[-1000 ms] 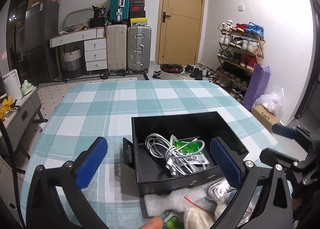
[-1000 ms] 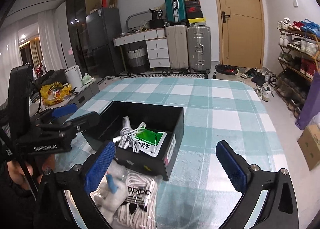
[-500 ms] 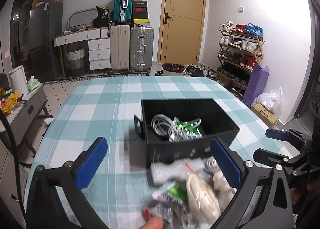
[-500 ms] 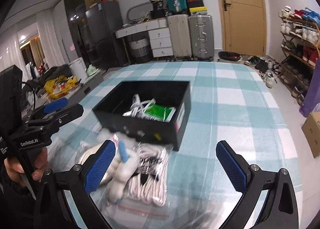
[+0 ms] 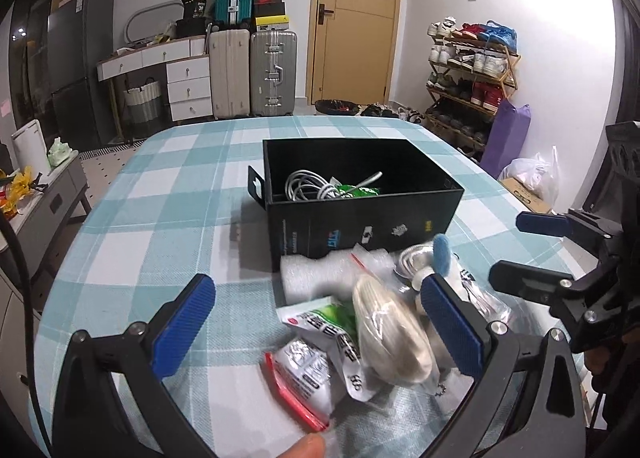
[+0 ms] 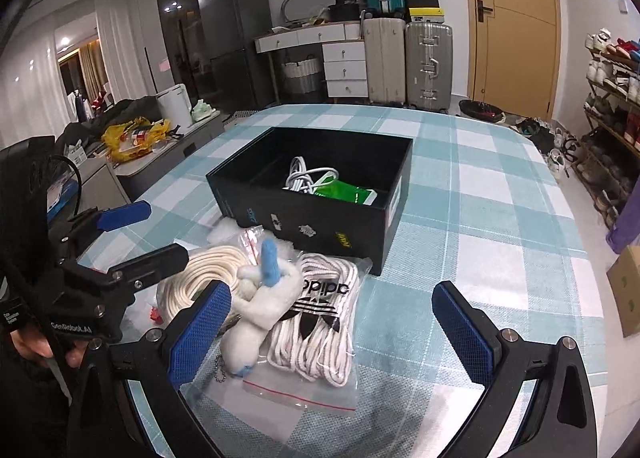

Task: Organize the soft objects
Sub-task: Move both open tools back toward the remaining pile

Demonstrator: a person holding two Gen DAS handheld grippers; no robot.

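Right wrist view: both claws, right claw (image 6: 332, 324) and left claw (image 5: 316, 322), gape empty; bare checked surface (image 6: 500, 218) lies right of the black box (image 6: 320, 194).

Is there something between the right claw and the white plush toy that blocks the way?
Nothing visible blocks it. The plush toy lies on the bagged laces, just beside the left finger of the open right claw.

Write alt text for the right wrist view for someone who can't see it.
The open right gripper hovers over a white plush toy and bagged white laces on a checked tablecloth. Behind them, a black box holds white cables and a green packet.
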